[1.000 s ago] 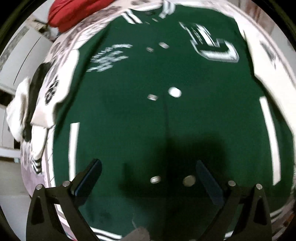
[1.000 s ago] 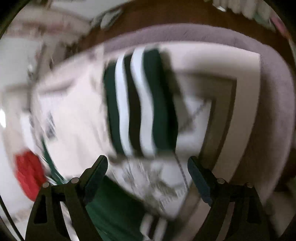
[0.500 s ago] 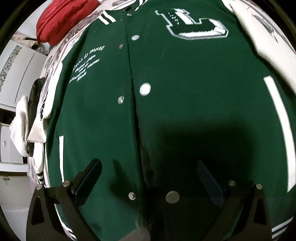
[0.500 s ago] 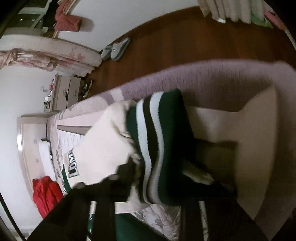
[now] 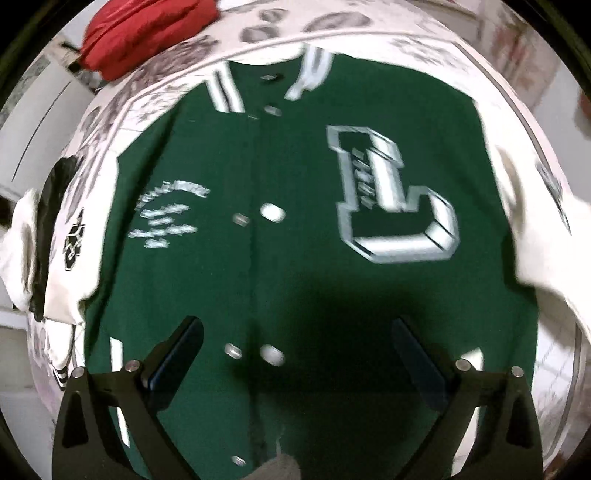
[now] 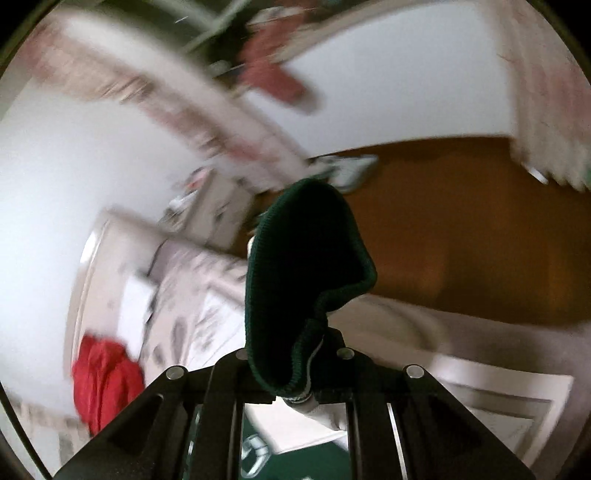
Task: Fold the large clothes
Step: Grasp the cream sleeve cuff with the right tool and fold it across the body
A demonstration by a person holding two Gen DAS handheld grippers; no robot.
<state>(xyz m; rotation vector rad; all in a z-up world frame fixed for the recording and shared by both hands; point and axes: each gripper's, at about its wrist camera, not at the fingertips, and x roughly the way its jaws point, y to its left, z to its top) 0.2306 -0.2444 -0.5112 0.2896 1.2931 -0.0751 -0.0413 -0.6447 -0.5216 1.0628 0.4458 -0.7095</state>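
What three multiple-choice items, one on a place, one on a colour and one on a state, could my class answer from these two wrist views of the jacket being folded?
1. Where does the red garment lie in the left wrist view?
A. Beyond the jacket's collar, upper left
B. On the jacket's chest
C. Between the fingers

2. What colour is the body of the jacket?
A. Navy
B. Dark green
C. Black

3. What state is the right hand-held gripper in?
A. Open and empty
B. Open over a button
C. Shut on the sleeve cuff

Answers: 1 A, it sits on the bedding past the collar. 2 B, green cloth surrounds the big letter L. 3 C, the ribbed green cuff sticks up from its closed fingers.
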